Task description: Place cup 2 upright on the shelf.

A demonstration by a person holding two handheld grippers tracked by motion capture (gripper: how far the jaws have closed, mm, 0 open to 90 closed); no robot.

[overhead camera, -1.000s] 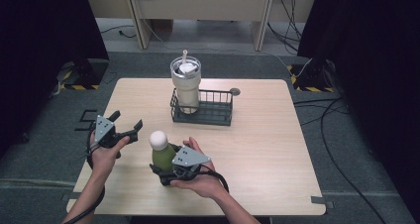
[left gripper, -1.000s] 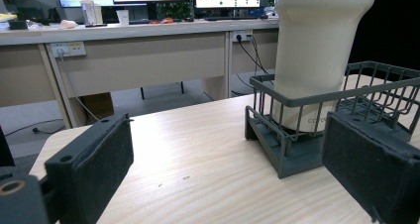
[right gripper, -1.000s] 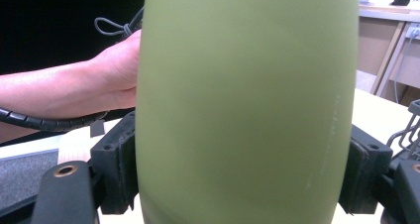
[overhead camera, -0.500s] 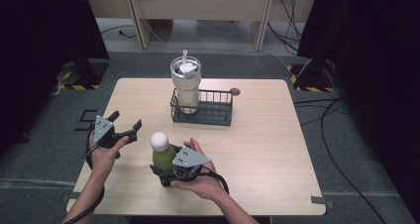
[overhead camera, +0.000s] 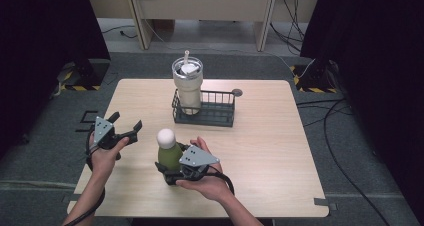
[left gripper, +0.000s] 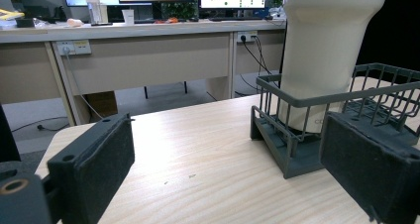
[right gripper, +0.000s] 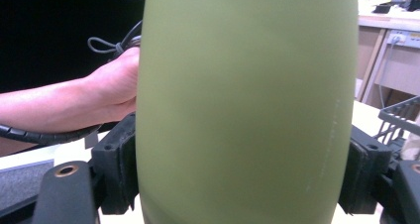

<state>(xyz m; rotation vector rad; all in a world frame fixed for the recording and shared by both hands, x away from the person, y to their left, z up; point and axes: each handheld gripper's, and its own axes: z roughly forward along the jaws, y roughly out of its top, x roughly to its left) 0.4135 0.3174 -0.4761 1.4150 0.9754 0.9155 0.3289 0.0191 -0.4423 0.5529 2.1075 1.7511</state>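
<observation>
Your right gripper (overhead camera: 172, 173) clamped on the green bottle (overhead camera: 169, 156), bottle upright at the table's (overhead camera: 280, 156) near edge, your left gripper (overhead camera: 129, 131) beside it with jaws wide and nothing between them, tumbler (overhead camera: 188, 88) standing in the rack (overhead camera: 220, 115) behind

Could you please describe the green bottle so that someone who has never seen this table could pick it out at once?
On the light wooden table, look at the near edge, well in front of the dark wire basket that holds a tall cream tumbler. There the right gripper clamps an upright olive-green bottle. Its round white cap and green body set it apart.
</observation>
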